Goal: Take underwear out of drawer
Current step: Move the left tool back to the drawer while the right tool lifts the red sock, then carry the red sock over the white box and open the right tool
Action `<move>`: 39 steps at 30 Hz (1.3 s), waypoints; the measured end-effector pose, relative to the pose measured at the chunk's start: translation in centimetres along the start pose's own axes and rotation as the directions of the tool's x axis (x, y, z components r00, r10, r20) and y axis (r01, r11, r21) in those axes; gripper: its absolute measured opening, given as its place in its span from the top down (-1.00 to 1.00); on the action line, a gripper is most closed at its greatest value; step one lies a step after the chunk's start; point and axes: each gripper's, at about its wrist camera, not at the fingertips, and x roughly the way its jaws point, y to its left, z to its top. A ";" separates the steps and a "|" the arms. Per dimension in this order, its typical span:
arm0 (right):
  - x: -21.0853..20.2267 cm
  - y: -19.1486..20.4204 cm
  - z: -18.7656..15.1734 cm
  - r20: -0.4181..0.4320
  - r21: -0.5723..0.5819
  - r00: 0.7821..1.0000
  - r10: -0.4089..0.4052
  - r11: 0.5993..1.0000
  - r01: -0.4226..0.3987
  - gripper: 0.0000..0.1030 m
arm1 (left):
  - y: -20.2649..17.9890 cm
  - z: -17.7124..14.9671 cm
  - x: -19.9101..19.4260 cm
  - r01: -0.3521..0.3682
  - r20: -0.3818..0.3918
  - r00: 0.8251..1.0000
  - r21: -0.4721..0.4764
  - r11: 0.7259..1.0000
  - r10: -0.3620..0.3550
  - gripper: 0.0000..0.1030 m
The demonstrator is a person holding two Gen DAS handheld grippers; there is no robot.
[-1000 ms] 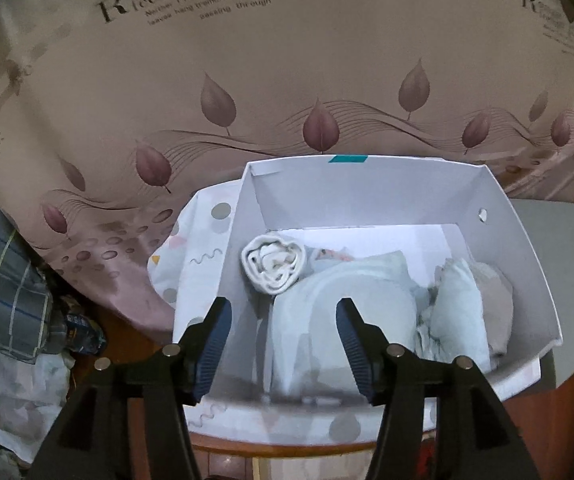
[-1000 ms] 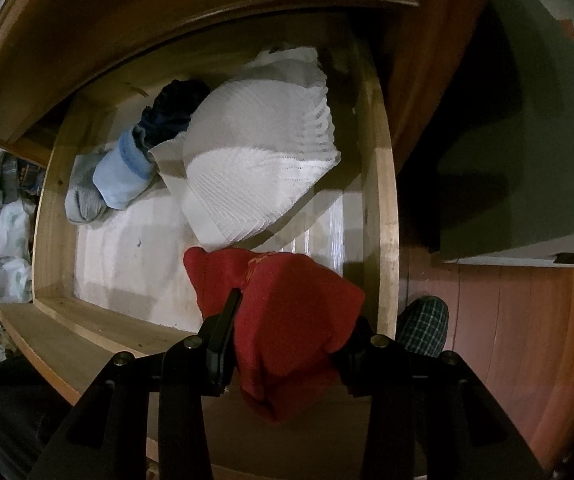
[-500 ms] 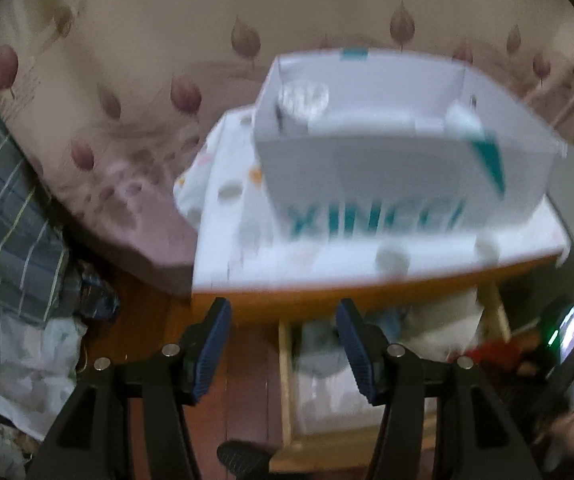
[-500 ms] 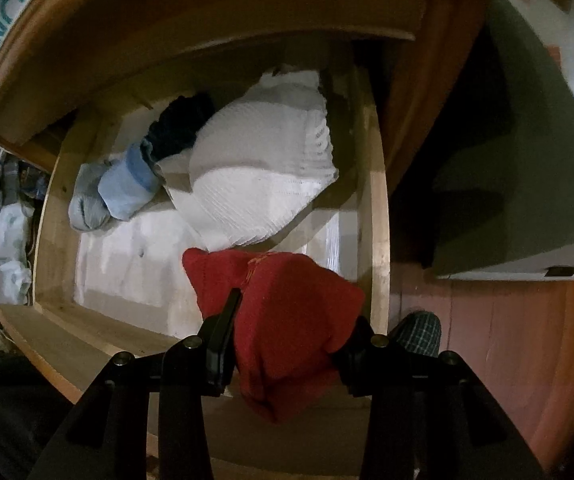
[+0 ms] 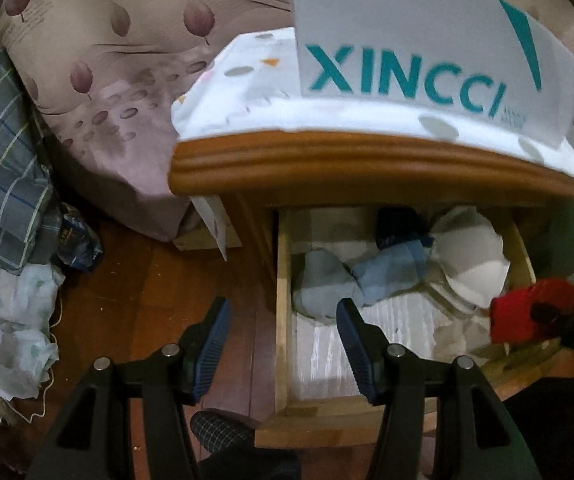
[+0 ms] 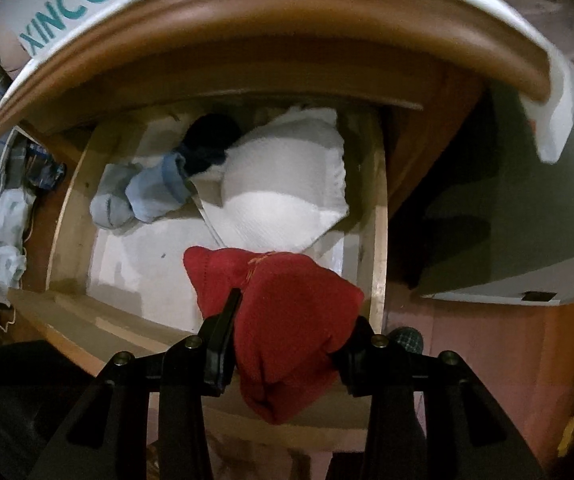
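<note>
My right gripper [image 6: 291, 332] is pinching the red underwear [image 6: 283, 320]: both fingers press into the bundle, which bulges above and sags below them. The garment hangs over the front right corner of the open wooden drawer [image 6: 379, 240], just in front of a white ribbed garment [image 6: 283, 188]. From the left wrist view I see the same red underwear [image 5: 531, 308] at the drawer's right edge, well apart from my left gripper [image 5: 283, 316]. My left gripper stands spread with nothing between its fingers; its left finger sits over the wooden floor [image 5: 135, 280], its right finger over the drawer's left side, near a grey rolled garment [image 5: 323, 284]. Beside that lie a light blue garment [image 5: 391, 272] and a dark one [image 5: 399, 224]. A white box lettered XINCCI [image 5: 407, 76] stands on the nightstand top [image 5: 367, 160] above the drawer.
</note>
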 end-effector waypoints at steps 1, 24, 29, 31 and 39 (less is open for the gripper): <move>-0.4 0.2 0.1 0.003 -0.002 1.000 0.001 1.000 -0.001 0.26 | -0.1 -0.3 0.2 -0.002 0.004 1.000 0.005 1.000 0.002 -0.09; -13.4 3.0 3.4 0.186 -0.075 0.982 0.026 0.997 -0.012 0.26 | 0.7 -1.1 2.1 -0.048 0.013 0.999 -0.013 0.999 0.048 -0.09; -17.0 3.6 4.9 0.246 -0.093 0.969 0.029 0.996 -0.006 0.26 | 0.5 -1.2 2.3 -0.051 0.006 0.999 -0.006 0.999 0.051 -0.09; -18.6 3.8 5.8 0.273 -0.097 0.961 0.032 0.995 -0.006 0.26 | 0.6 -1.2 2.2 -0.056 0.010 0.998 -0.008 0.998 0.056 -0.09; -23.5 4.1 11.2 0.391 -0.074 0.920 0.017 0.997 0.013 0.26 | 1.9 -1.0 1.7 -0.045 0.026 0.999 -0.075 0.996 0.047 -0.09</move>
